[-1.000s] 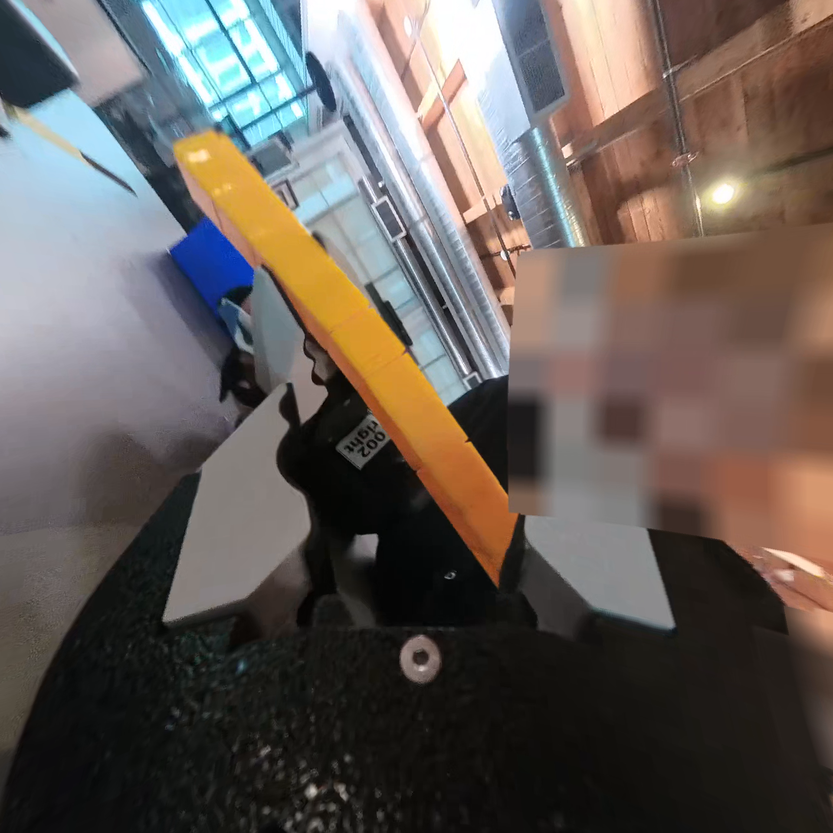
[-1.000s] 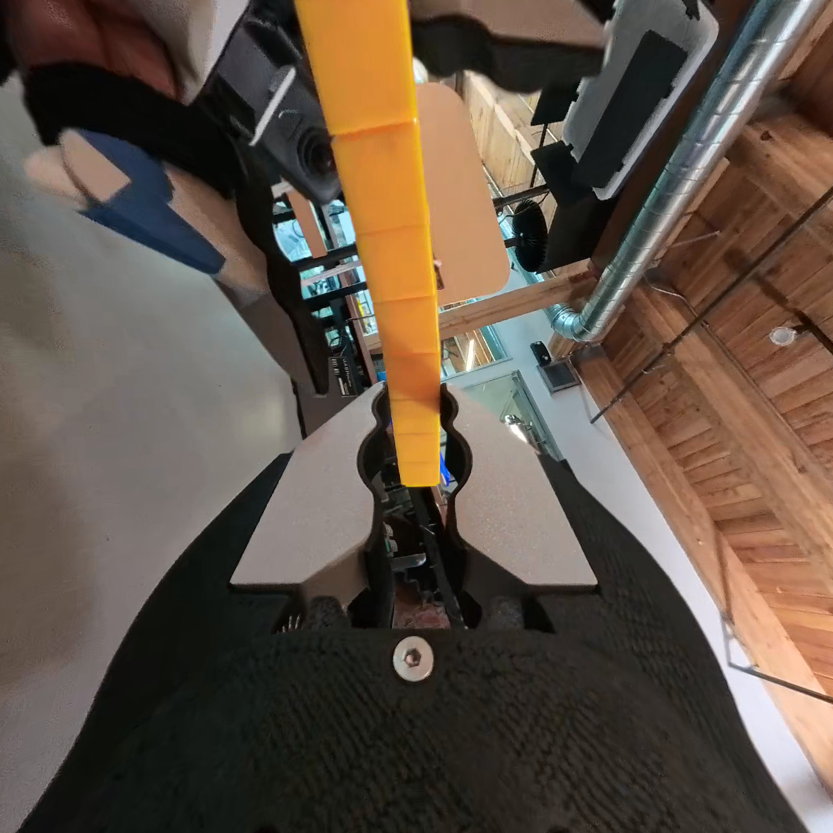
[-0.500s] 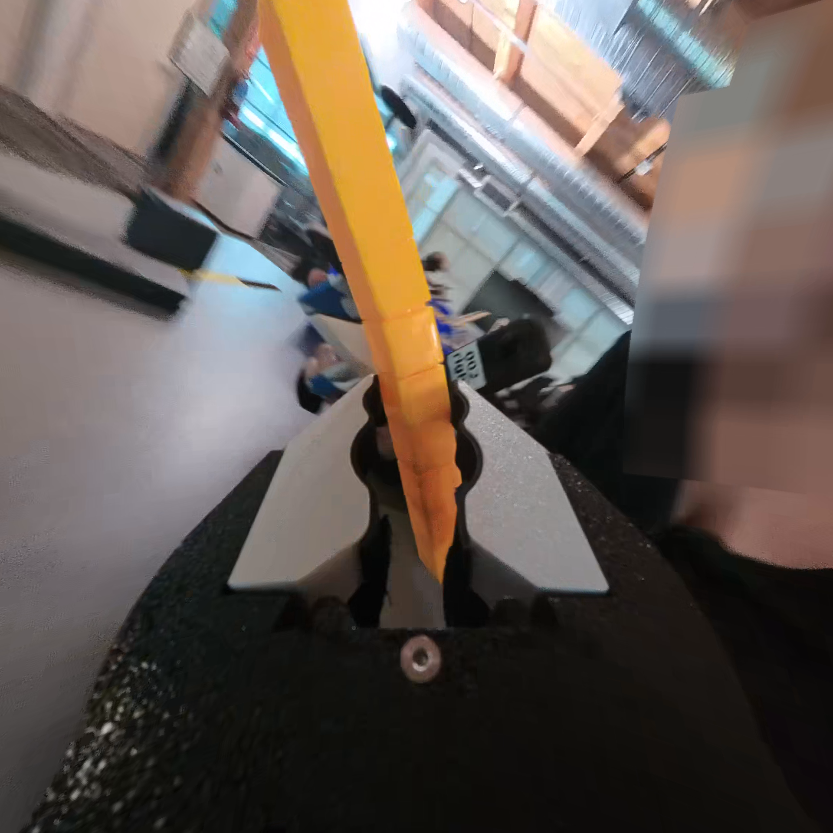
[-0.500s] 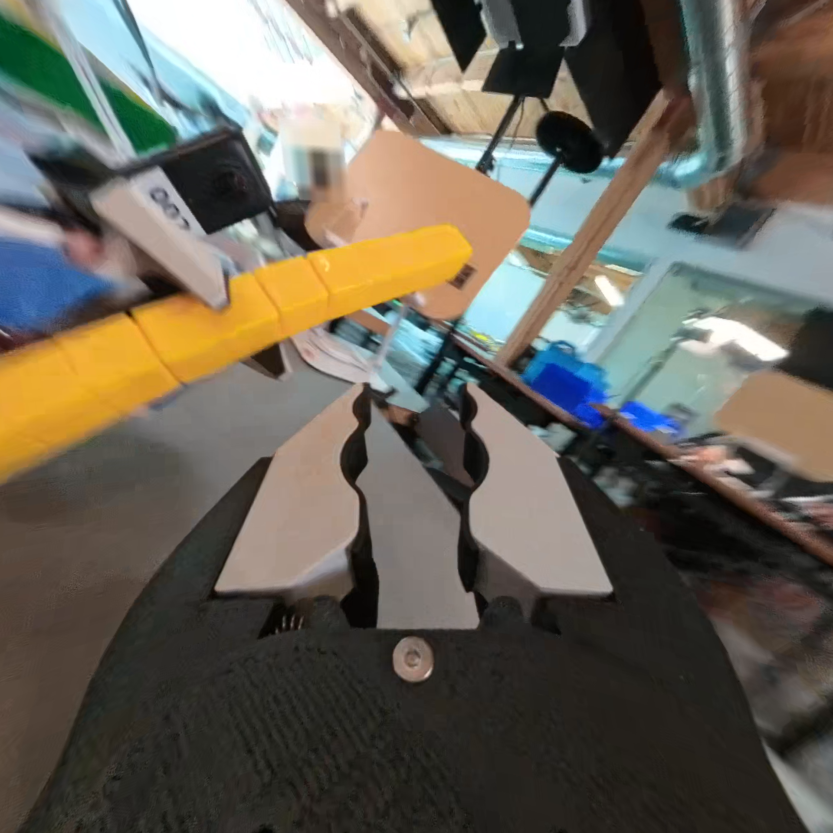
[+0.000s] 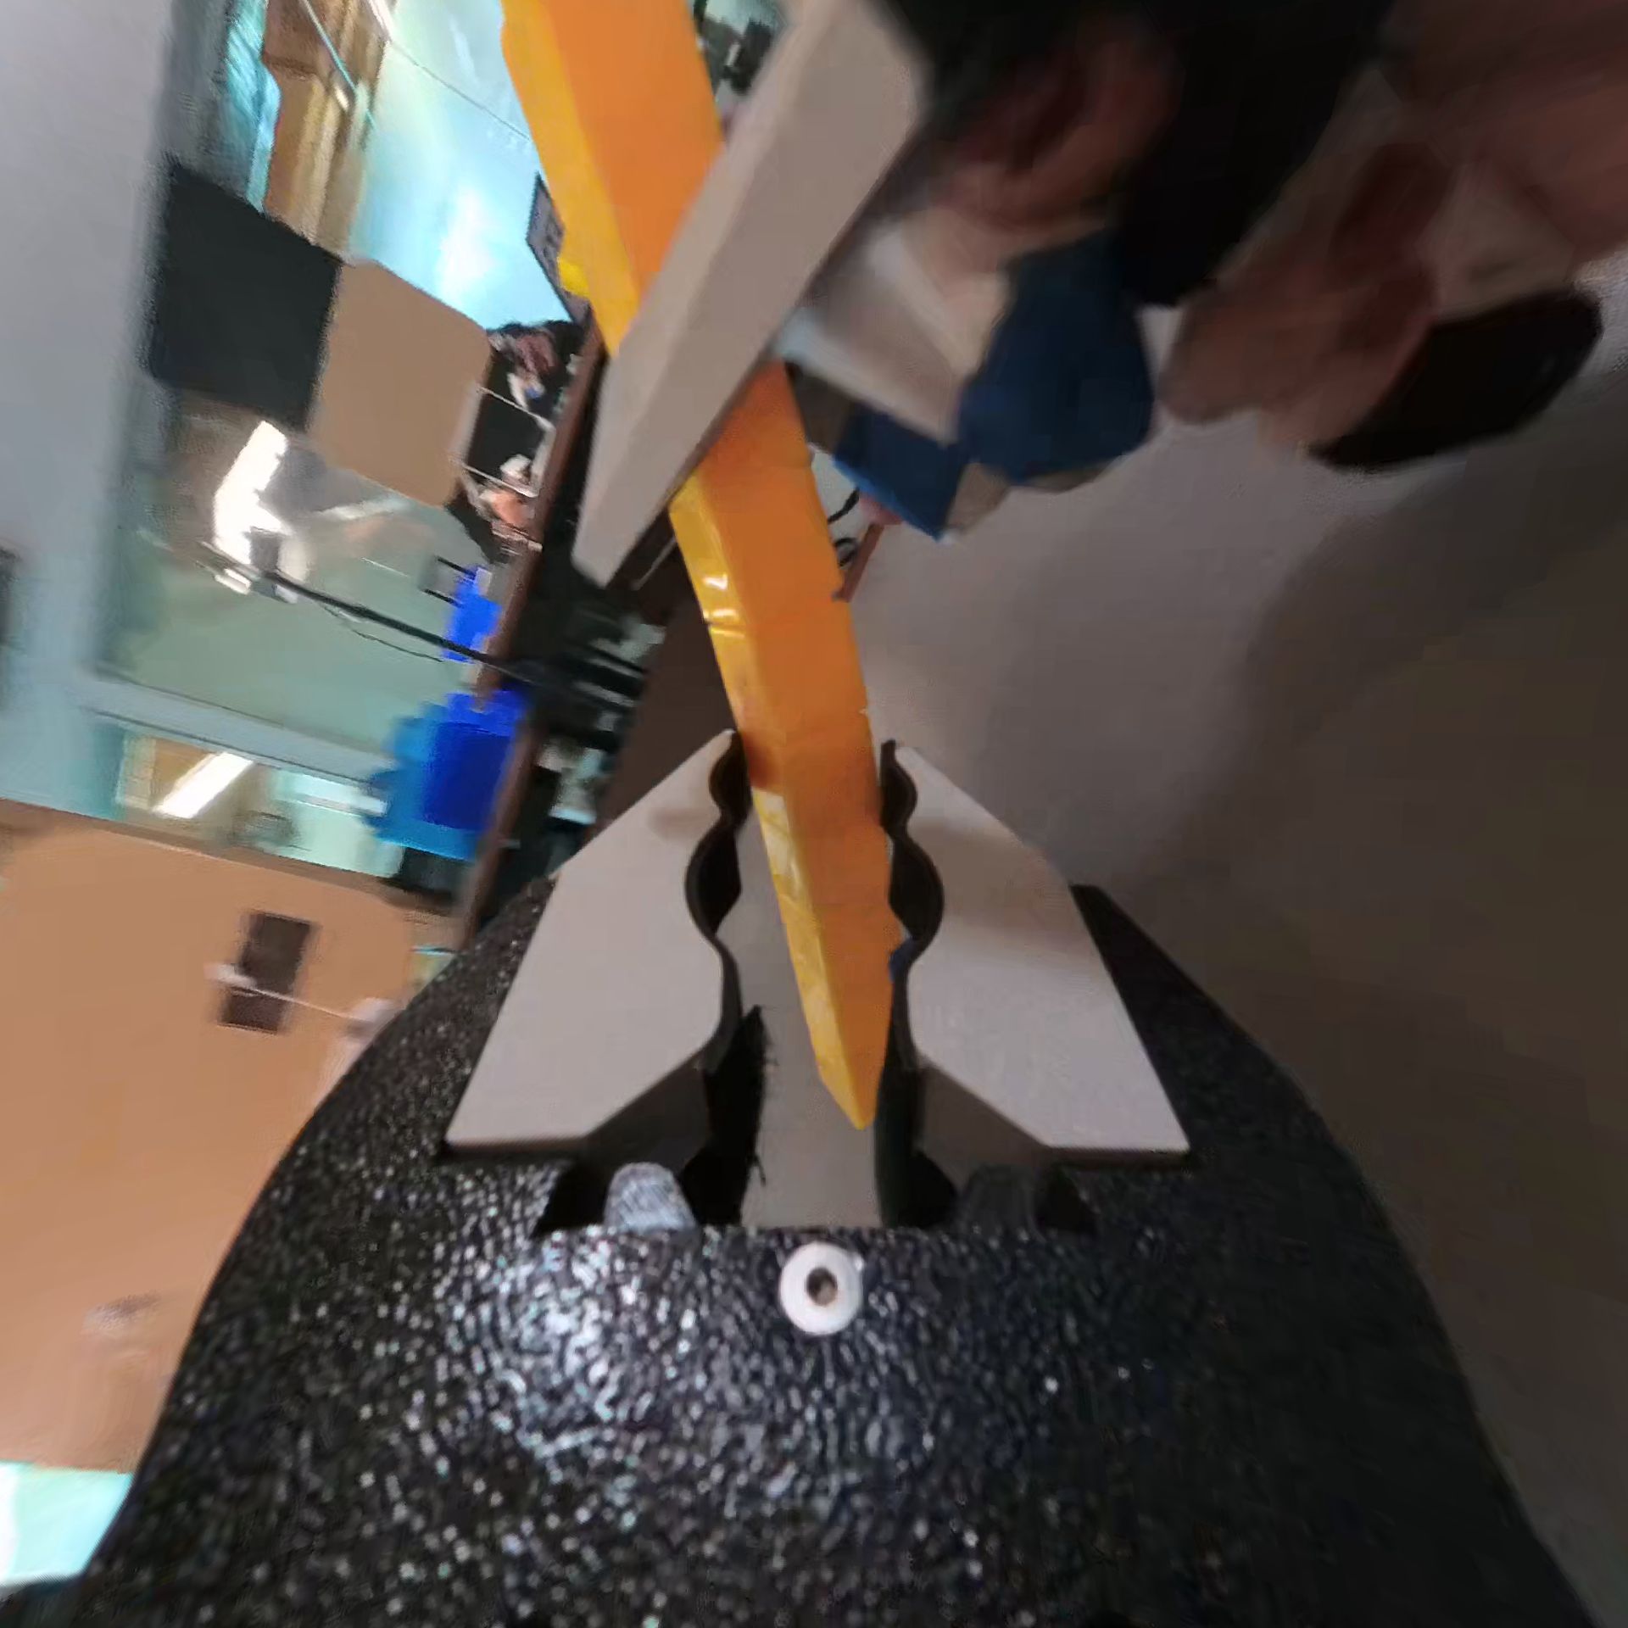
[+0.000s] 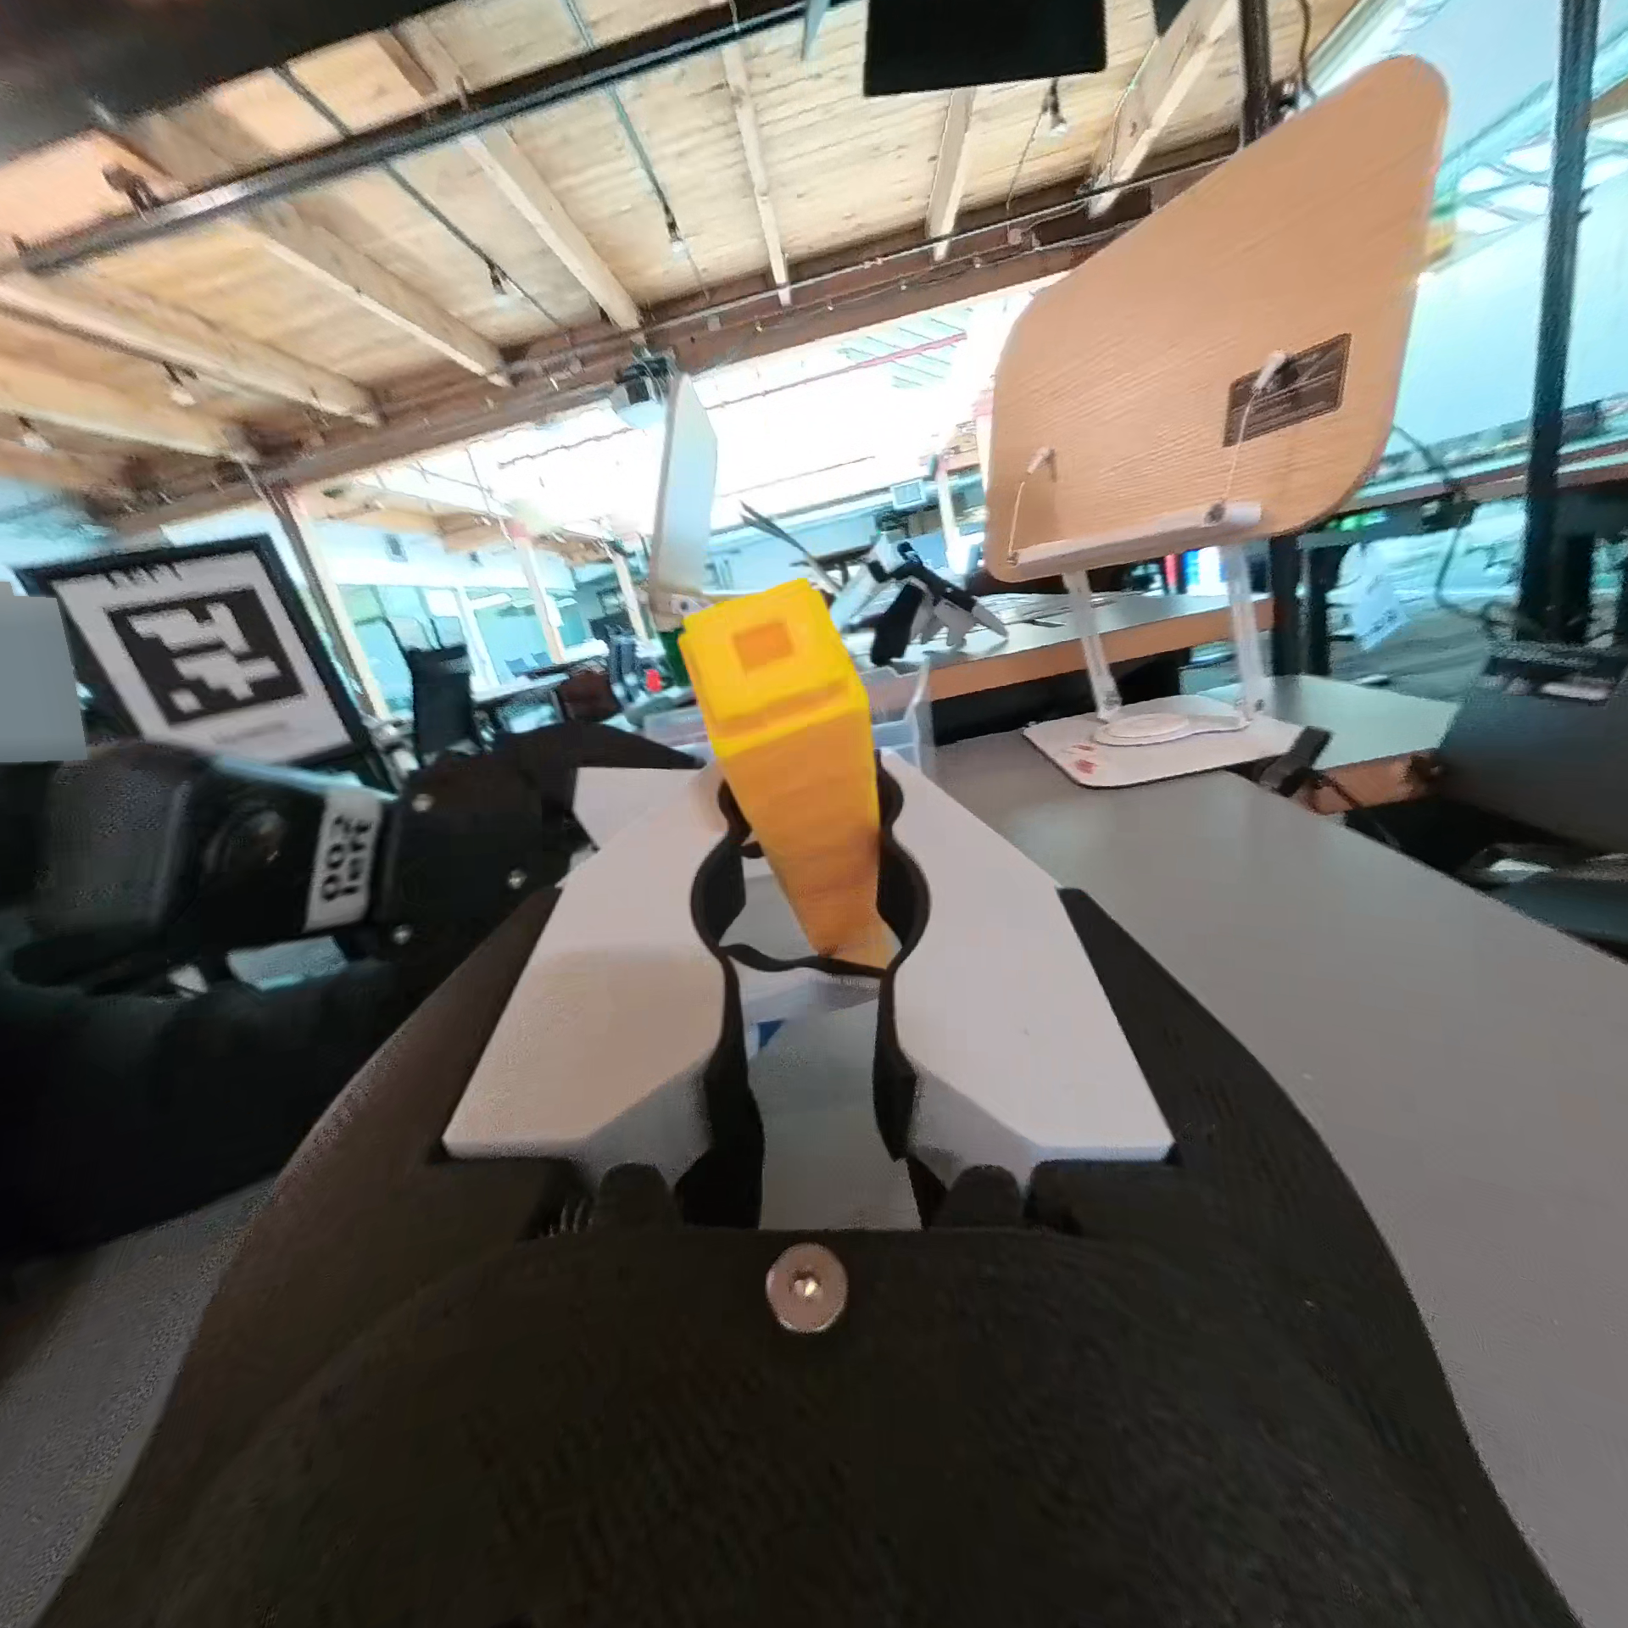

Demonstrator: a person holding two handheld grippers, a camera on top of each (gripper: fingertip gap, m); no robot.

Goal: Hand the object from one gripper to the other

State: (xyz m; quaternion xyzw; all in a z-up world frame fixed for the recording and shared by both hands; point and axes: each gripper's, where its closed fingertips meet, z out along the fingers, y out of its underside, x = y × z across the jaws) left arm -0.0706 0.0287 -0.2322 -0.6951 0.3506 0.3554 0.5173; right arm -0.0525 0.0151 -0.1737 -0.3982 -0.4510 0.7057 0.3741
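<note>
While both grippers clamp the yellow block bar [image 5: 797, 793], it bridges them. Left gripper [image 5: 815, 793] and right gripper [image 6: 806, 846] jaws hold opposite ends; pulling apart could snap its joints.

Left tongs [image 5: 810, 846] and right tongs [image 6: 806, 868] both clamped, meeting crosswise.

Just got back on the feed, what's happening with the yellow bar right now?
A person is passing a yellow block bar between two handheld tools. The left tool has one end between its fingers. The right tool has come in around the bar further along, its grey finger lying across it. Blur hides whether either grip is tight.
</note>
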